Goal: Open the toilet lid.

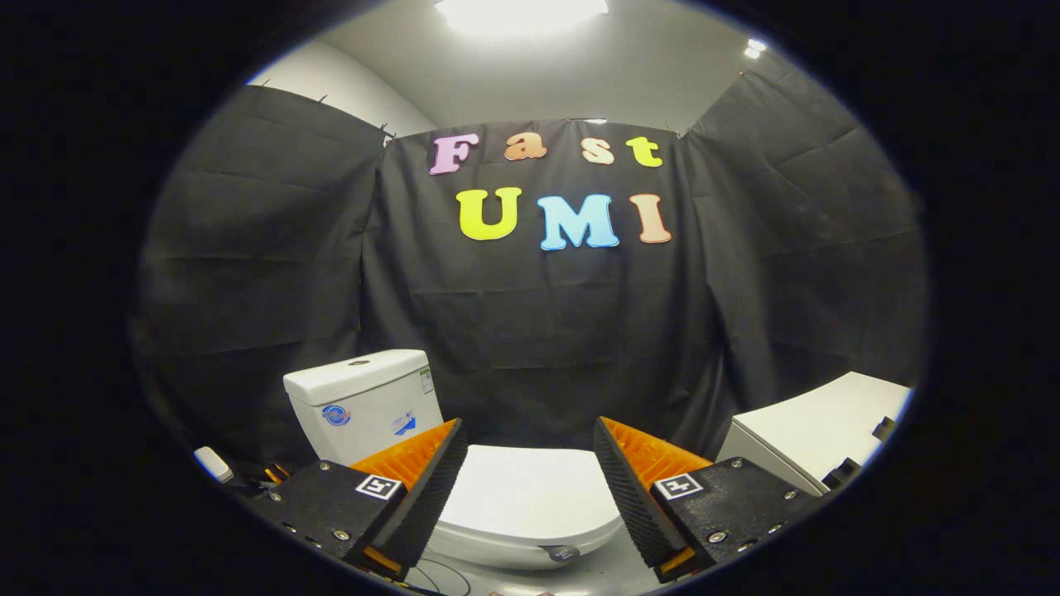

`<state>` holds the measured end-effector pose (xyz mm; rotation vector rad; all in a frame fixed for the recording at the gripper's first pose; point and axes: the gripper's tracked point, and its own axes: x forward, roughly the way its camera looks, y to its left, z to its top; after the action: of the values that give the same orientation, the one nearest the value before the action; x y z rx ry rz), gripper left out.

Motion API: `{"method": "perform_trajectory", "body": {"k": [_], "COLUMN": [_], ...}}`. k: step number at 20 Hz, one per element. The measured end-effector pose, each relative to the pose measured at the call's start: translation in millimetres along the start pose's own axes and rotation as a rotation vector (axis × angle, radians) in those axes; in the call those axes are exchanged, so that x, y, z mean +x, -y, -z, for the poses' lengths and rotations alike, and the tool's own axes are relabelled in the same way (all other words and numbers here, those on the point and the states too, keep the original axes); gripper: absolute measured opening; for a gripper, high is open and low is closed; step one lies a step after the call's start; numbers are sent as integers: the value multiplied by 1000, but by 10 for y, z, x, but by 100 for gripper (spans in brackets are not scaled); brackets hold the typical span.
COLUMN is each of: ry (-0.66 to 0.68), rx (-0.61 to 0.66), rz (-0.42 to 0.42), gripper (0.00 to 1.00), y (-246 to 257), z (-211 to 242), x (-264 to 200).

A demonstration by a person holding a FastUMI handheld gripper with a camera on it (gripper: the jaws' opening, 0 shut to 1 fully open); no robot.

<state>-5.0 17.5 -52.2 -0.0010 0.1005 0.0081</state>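
- Gripper (530, 463) hangs above the toilet with its two fingers spread wide apart, pinching nothing; neither finger touches the toilet.
- Fingers (431, 488) are black and ridged on their inner faces, orange along their outer backs, and each sits on a black mount that carries a small square black-and-white marker.
- Toilet lid (530, 497) lies flat and closed, white, seen in the gap between the two fingers and a little beyond their tips.
- Front rim of the toilet bowl (497, 553) shows as a curved white edge under the lid, with a small dark grey tab (560, 552) at the lid's near edge, closer to the right finger.
- Cistern (364, 401) stands upright behind the lid, beyond the left finger, white, with a blue round sticker and another small blue sticker on its front and a button on its top.
- White cabinet (816, 439) sits beyond the right finger, well apart from the toilet, with dark handles or fittings on its near side.
- Small white object (214, 463) lies low down beside the left finger's mount; it is too small to identify.
- Thin dark cables (439, 575) run over the pale floor just below the bowl.
- Ceiling light (522, 12) glows bright overhead.
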Motion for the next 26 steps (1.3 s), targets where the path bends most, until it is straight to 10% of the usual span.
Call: {"method": "perform_trajectory", "body": {"k": [26], "ry": [-366], "rx": [854], "rz": [267], "gripper": [94], "y": [158], "z": [2655], "x": [266]}}
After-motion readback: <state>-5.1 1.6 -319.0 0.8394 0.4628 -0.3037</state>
